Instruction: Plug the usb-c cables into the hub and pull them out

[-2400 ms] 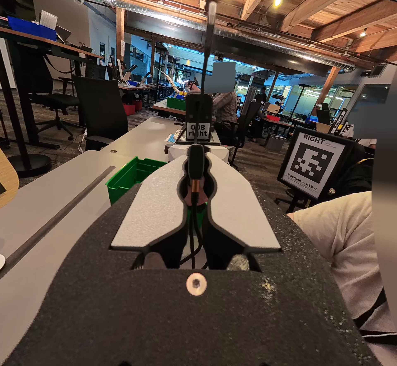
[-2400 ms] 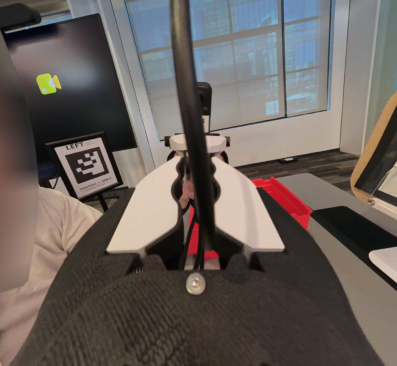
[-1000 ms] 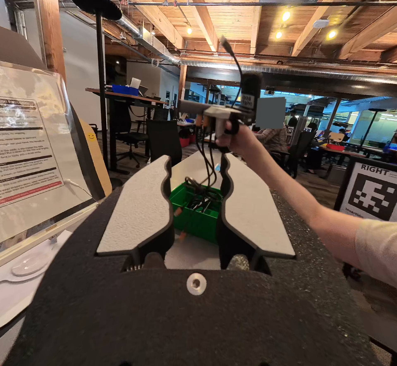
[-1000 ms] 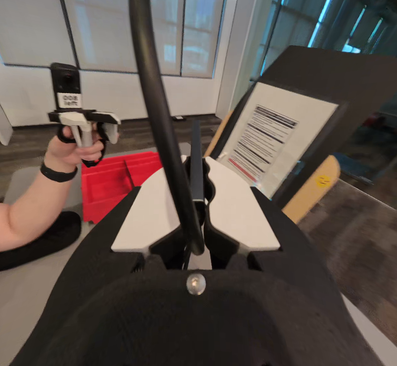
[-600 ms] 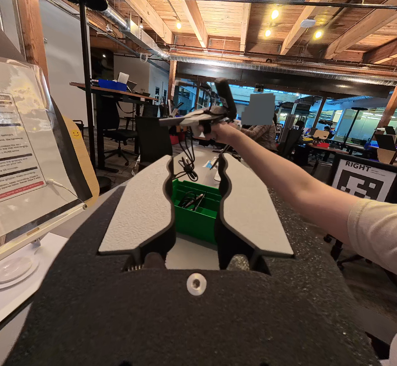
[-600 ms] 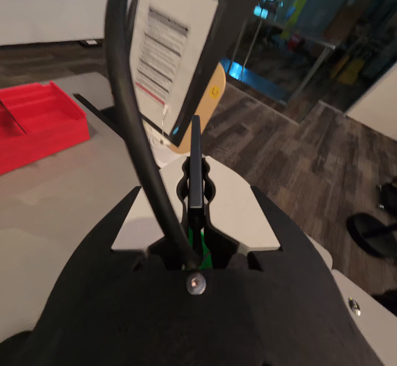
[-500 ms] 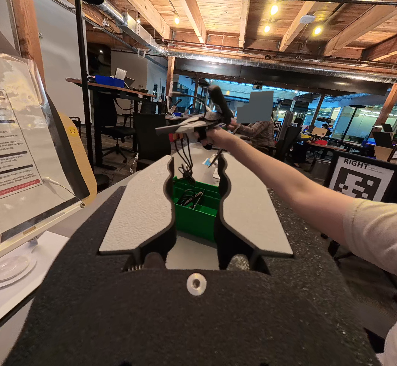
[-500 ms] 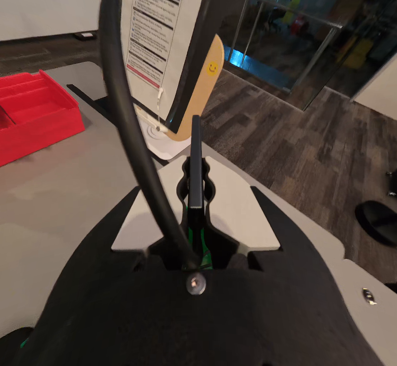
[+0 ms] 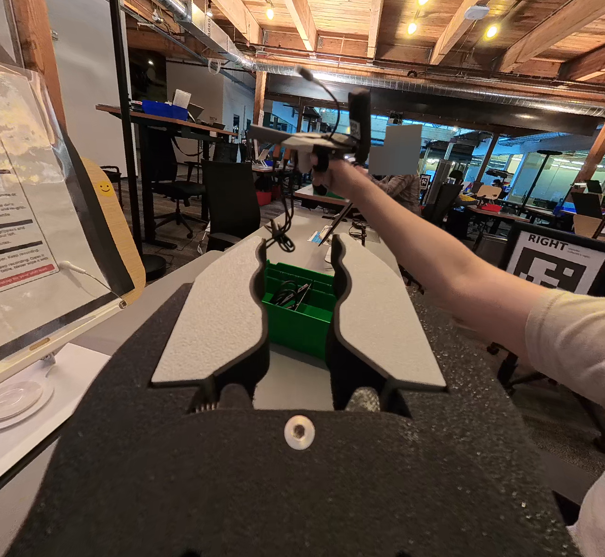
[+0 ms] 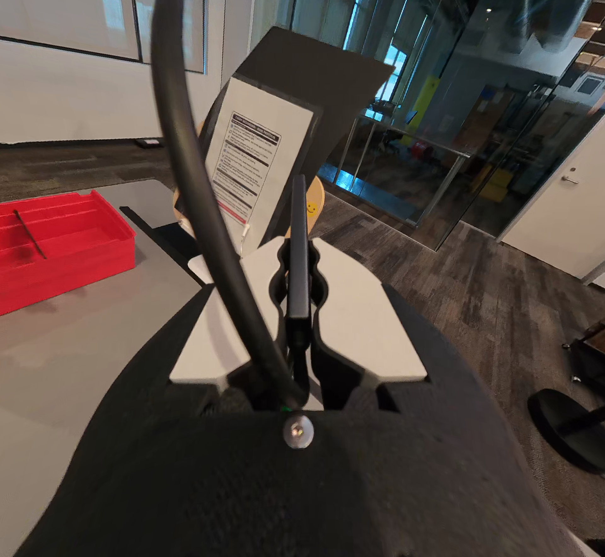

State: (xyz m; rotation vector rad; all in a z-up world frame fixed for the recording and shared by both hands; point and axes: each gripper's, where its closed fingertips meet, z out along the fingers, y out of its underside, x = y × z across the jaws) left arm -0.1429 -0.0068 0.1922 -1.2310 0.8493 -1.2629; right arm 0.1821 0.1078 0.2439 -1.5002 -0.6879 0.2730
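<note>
Wooden ceiling beams span the office behind the left gripper (image 9: pixel 298 292), whose jaws stand spread and empty above a green plastic bin (image 9: pixel 296 319) holding thin black cables (image 9: pixel 288 292), light and limp, best taken at the plug. Right view: the right gripper (image 10: pixel 298 266) pinches a slim, rigid dark hub (image 10: pixel 298 247) edgewise, its thick black lead (image 10: pixel 183 148) arching overhead.

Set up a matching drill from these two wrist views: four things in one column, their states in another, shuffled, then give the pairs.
Things:
1. left gripper
2. right gripper
3. green bin
4. red tray

States:
A. holds a single thin dark rod
B. open, holding nothing
C. shut on the flat dark hub
D. holds loose black cables

Pairs: 1-B, 2-C, 3-D, 4-A
</note>
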